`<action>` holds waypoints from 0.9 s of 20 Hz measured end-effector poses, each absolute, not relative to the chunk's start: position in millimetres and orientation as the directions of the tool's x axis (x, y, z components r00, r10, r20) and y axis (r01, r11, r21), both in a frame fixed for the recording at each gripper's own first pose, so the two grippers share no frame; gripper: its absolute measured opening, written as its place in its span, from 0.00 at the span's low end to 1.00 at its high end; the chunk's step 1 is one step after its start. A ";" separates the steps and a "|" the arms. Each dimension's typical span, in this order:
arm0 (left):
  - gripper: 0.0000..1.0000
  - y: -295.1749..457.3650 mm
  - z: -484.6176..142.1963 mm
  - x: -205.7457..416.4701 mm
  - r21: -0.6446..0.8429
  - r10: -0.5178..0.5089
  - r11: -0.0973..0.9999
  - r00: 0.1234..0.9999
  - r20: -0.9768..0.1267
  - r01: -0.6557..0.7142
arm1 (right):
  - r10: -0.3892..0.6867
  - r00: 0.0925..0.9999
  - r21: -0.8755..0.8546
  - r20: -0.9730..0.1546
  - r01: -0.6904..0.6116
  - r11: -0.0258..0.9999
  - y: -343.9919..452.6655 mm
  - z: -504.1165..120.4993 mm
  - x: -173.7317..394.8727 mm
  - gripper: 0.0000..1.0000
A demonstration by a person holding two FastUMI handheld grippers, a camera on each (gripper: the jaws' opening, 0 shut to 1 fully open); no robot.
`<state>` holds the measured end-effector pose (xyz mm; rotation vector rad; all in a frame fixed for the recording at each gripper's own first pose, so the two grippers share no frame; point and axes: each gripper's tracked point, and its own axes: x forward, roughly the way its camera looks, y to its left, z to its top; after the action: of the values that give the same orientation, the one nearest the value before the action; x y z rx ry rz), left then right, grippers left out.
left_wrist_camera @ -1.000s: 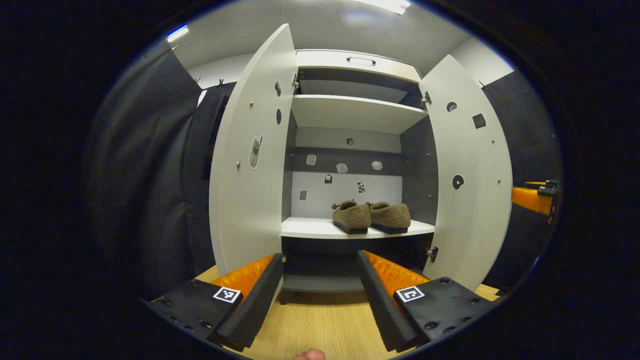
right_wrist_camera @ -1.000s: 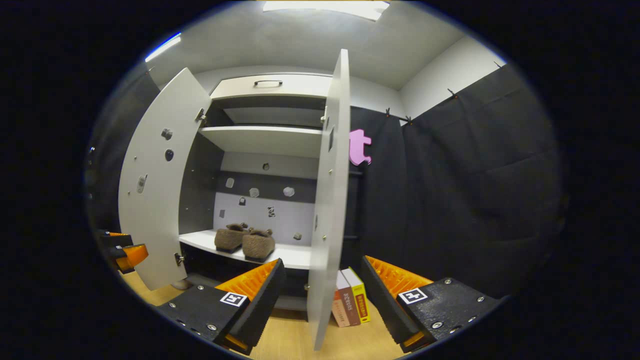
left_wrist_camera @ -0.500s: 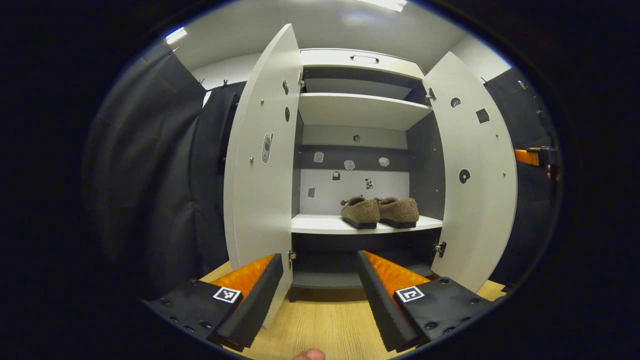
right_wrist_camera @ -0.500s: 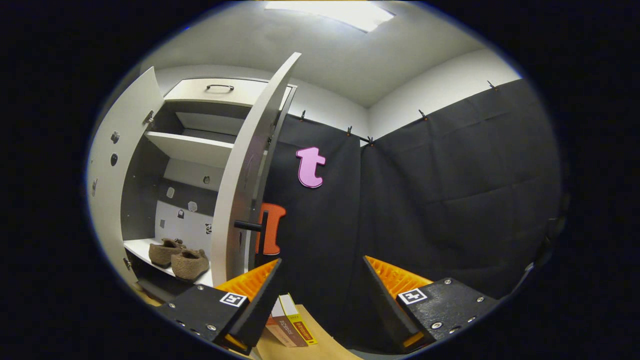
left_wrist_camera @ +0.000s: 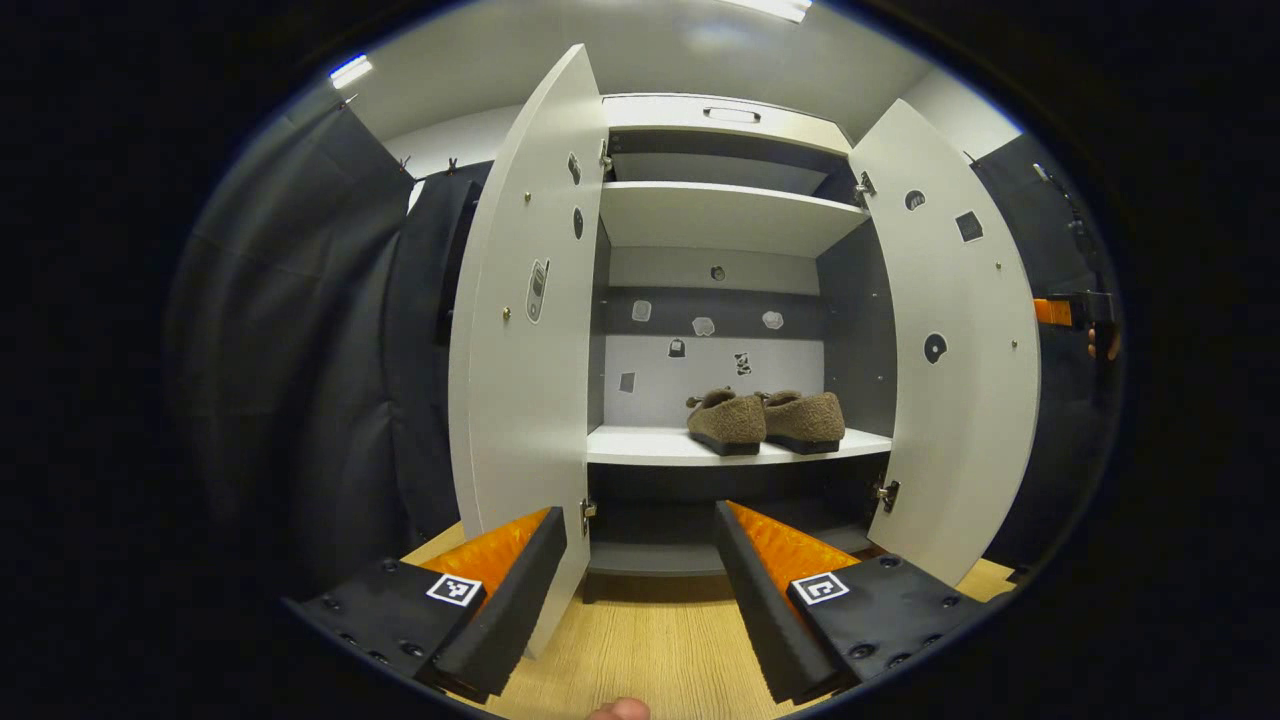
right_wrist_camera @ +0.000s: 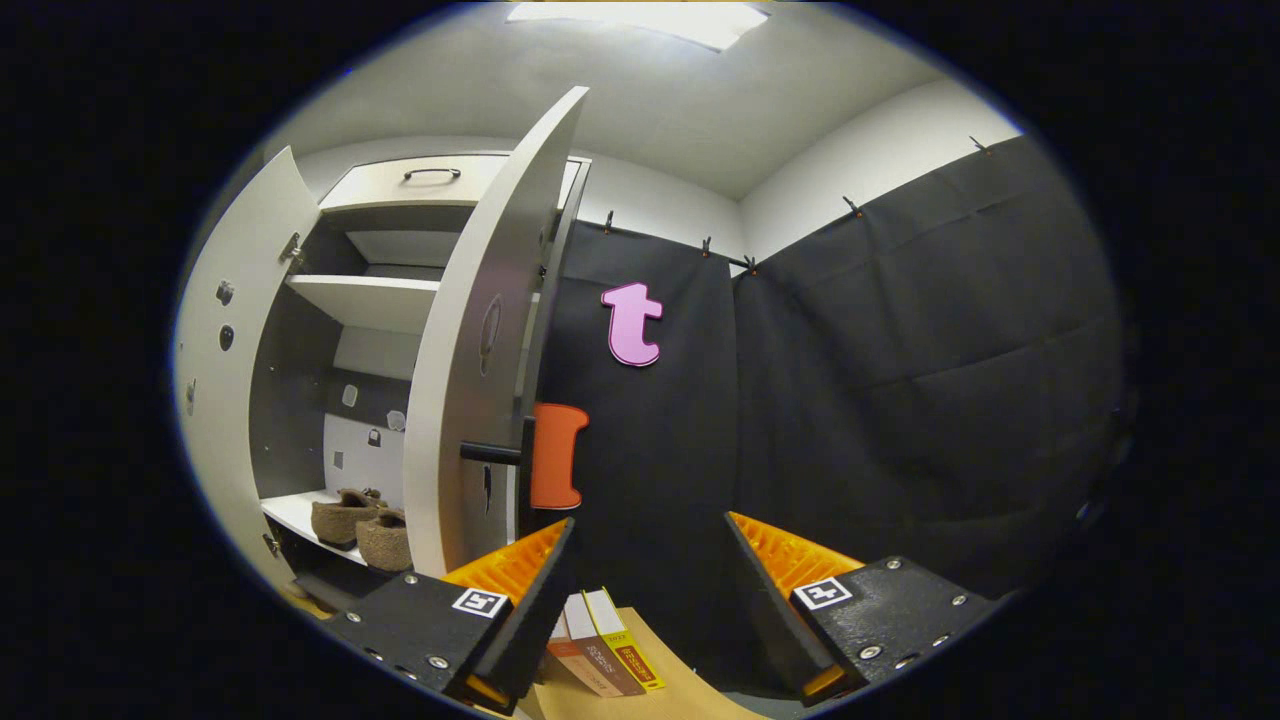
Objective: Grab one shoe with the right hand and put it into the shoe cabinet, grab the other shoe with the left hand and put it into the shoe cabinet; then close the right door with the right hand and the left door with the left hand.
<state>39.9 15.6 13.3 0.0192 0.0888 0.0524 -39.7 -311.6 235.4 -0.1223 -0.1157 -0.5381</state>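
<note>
Shoe cabinet [left_wrist_camera: 720, 215]: stands open on the wooden tabletop [left_wrist_camera: 640, 640]; a drawer front with a handle sits at the top, with shelves below.
Right door [left_wrist_camera: 955, 340]: swung wide open. In the right gripper view its outer face [right_wrist_camera: 470, 340] shows, with a dark handle [right_wrist_camera: 492, 452] sticking out of it.
Left door [left_wrist_camera: 525, 330]: also swung wide open, its inner face towards the left gripper view.
Middle shelf [left_wrist_camera: 650, 445]: holds both shoes; the shelf above it looks bare.
Shoes [left_wrist_camera: 765, 420]: two brown fuzzy slippers sit side by side, touching or nearly so, towards the right of the shelf. Both are well inside, so by my reading the putting-away part is done.
Books [right_wrist_camera: 605, 655]: a few stand on the tabletop beside the cabinet, below the right door.
Right tongs [right_wrist_camera: 645, 600]: fingers spread apart, holding nothing, to the outside of the right door and near its handle.
Left tongs [left_wrist_camera: 640, 570]: fingers spread apart, holding nothing, facing the open cabinet low and in front.
Step in hand: closing the right door, I judge.
Doing it well: press on the door's outer face near the free edge or handle, far from the hinges, and follow its arc until it is flush. Keep the left tongs back from the opening while it swings.
</note>
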 end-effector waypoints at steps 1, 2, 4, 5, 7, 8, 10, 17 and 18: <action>0.97 15.6 13.5 40.3 0.017 0.051 0.999 0.995 -0.087 -0.050 | -0.497 0.857 -0.080 0.137 0.510 0.857 -307.2 235.1 -39.1 0.88; 0.97 16.2 13.9 40.4 0.015 0.050 0.999 0.995 -0.087 -0.049 | -0.494 0.859 -0.078 0.133 0.506 0.859 -304.2 234.7 -37.5 0.88; 0.97 16.7 13.9 40.2 0.015 0.048 0.999 0.995 -0.084 -0.047 | -0.487 0.864 -0.084 0.129 0.499 0.863 -294.2 235.3 -35.6 0.87; 0.97 17.0 14.0 40.3 0.017 0.046 0.999 0.995 -0.085 -0.045 | -0.477 0.869 -0.085 0.129 0.489 0.868 -286.5 235.6 -33.5 0.87; 0.94 17.1 14.2 40.0 0.022 0.043 0.999 0.996 -0.083 -0.041 | -0.434 0.891 -0.082 0.132 0.446 0.891 -264.9 236.3 -27.0 0.87; 0.97 17.6 15.2 38.8 0.023 0.041 0.999 0.996 -0.084 -0.040 | -0.407 0.904 -0.078 0.133 0.419 0.905 -253.0 236.7 -22.4 0.87; 0.97 19.9 15.7 38.0 0.027 0.042 0.999 0.996 -0.081 -0.040 | -0.355 0.926 -0.072 0.131 0.366 0.928 -228.5 235.1 -9.5 0.87; 0.96 32.8 16.9 32.5 0.036 0.066 0.997 0.994 -0.082 -0.063 | -0.217 0.965 -0.065 0.150 0.228 0.971 -160.4 234.2 42.6 0.95; 0.96 33.9 18.8 32.6 0.039 0.068 0.997 0.994 -0.080 -0.065 | -0.203 0.967 -0.061 0.153 0.214 0.975 -152.3 234.0 49.8 0.91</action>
<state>32.6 33.9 18.8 0.0367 0.0818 0.0663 49.8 -152.3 234.0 -0.0771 -0.1467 -0.2110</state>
